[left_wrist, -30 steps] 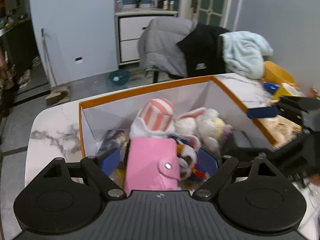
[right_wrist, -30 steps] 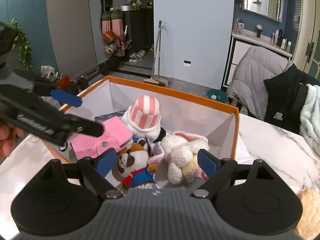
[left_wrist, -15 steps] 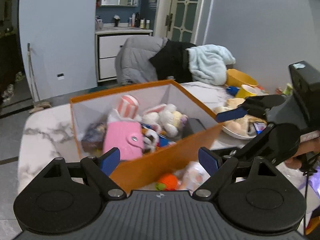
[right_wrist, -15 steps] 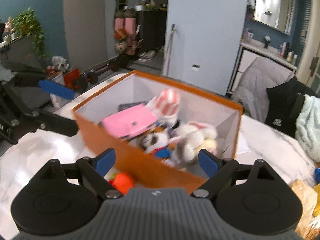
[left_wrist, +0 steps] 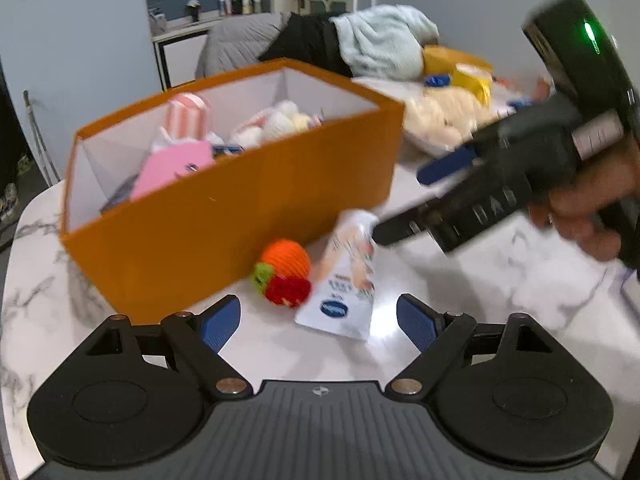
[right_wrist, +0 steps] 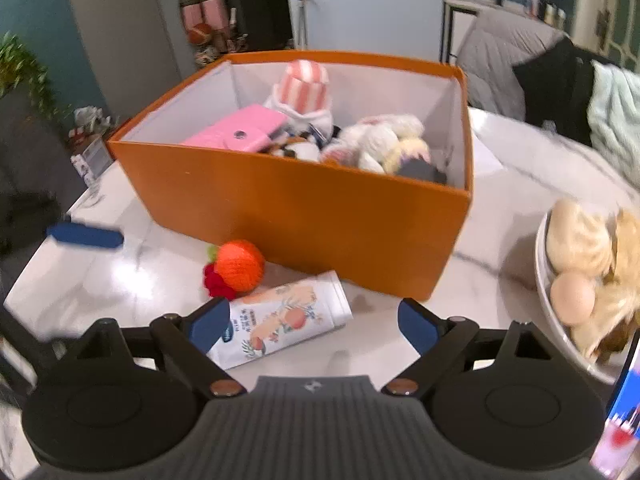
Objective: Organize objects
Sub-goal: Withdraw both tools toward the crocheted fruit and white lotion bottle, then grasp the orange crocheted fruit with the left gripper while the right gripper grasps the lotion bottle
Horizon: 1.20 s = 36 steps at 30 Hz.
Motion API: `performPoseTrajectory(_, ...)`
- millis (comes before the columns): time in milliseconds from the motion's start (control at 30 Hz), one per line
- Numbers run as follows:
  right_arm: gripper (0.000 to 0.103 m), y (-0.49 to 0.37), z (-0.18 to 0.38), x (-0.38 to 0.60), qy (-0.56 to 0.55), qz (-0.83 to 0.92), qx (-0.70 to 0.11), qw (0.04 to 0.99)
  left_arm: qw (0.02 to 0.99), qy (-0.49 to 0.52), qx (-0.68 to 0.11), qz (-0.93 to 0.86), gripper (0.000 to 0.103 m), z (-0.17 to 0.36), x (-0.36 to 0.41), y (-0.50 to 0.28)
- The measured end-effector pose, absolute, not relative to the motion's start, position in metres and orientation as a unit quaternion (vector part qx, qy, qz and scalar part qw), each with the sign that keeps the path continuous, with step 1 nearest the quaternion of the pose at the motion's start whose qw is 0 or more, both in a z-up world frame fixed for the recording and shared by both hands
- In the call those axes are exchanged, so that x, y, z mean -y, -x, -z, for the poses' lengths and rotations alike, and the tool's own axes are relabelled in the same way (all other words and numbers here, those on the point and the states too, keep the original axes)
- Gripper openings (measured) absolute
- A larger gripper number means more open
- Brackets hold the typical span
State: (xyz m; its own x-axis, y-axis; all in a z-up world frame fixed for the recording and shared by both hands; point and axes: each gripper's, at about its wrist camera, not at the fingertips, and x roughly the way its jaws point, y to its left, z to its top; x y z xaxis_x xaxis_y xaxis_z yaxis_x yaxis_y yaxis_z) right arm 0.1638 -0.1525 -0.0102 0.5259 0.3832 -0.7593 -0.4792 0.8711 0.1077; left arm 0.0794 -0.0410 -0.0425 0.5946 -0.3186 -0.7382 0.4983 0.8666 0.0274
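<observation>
Two pairs of tongs, left (left_wrist: 319,322) and right (right_wrist: 309,324), both apart and empty; bowl of buns (right_wrist: 560,300) only in right view.

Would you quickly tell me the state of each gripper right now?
Left gripper: open, holding nothing.
Right gripper: open, holding nothing; the white pouch lies on the table between its fingers, ungripped.
</observation>
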Motion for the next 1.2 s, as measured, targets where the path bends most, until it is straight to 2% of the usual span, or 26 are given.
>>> performPoseTrajectory(100, 0.084, -0.168, 0.015, 0.156, 0.039, -0.232, -0.422, 0.875, 0.882, -0.125, -0.389, 0.234, 0.101, 0.051, 0.050, -0.082)
performPoseTrajectory(467, 0.073, -0.184, 0.042, 0.167, -0.061, -0.190, -0.469, 0.860, 0.910, -0.040, -0.368, 0.186, 0.101, 0.061, 0.044, -0.101)
performPoseTrajectory(600, 0.068, -0.188, 0.049, 0.172, -0.105, -0.179, -0.481, 0.852, 0.911, -0.044, -0.369, 0.178, 0.101, 0.067, 0.046, -0.108)
performPoseTrajectory(800, 0.065, -0.191, 0.059, 0.176, -0.181, -0.179, -0.490, 0.834, 0.913, -0.021, -0.373, 0.166, 0.099, 0.076, 0.041, -0.119)
performPoseTrajectory(967, 0.065, -0.193, 0.060, 0.172, -0.187, -0.181, -0.487, 0.833, 0.914, 0.001, -0.378, 0.147, 0.090, 0.082, 0.035, -0.129)
performPoseTrajectory(1133, 0.066, -0.192, 0.060, 0.170, -0.186, -0.184, -0.486, 0.834, 0.908, 0.039, -0.392, 0.144, 0.089, 0.093, 0.034, -0.138)
performPoseTrajectory(1200, 0.066, -0.192, 0.061, 0.169, -0.183, -0.186, -0.485, 0.835, 0.908, 0.051, -0.389, 0.146, 0.077, 0.095, 0.031, -0.140)
